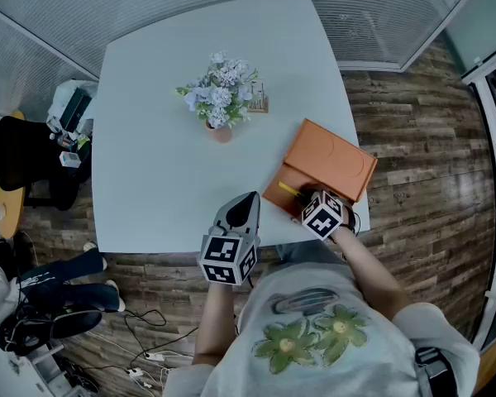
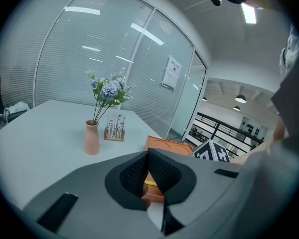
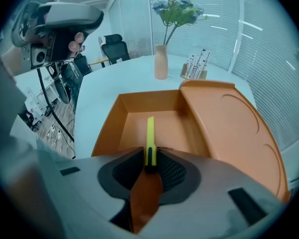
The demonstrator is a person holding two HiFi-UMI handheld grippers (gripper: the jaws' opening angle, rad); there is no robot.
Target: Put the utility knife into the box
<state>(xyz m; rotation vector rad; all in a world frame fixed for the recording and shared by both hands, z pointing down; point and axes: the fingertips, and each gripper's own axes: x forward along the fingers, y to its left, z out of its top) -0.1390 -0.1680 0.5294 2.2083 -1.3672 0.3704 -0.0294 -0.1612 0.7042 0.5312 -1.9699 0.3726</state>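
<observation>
The orange box (image 1: 274, 195) lies open at the table's near right corner, its lid (image 1: 335, 157) folded back to the right. In the right gripper view the yellow utility knife (image 3: 150, 133) reaches down into the box (image 3: 120, 114), its black end between the pads. My right gripper (image 3: 149, 166) points steeply down over the box (image 1: 302, 198), and its pads lie against both sides of the knife. My left gripper (image 1: 248, 202) hovers at the table's front edge, left of the box, shut with nothing in it (image 2: 148, 156).
A pink vase of pale flowers (image 1: 220, 98) and a small wooden stand (image 1: 259, 102) sit mid-table, beyond the box. The table edge (image 1: 174, 248) runs just below the left gripper. Office chairs, bags and cables (image 1: 33, 304) crowd the floor at the left.
</observation>
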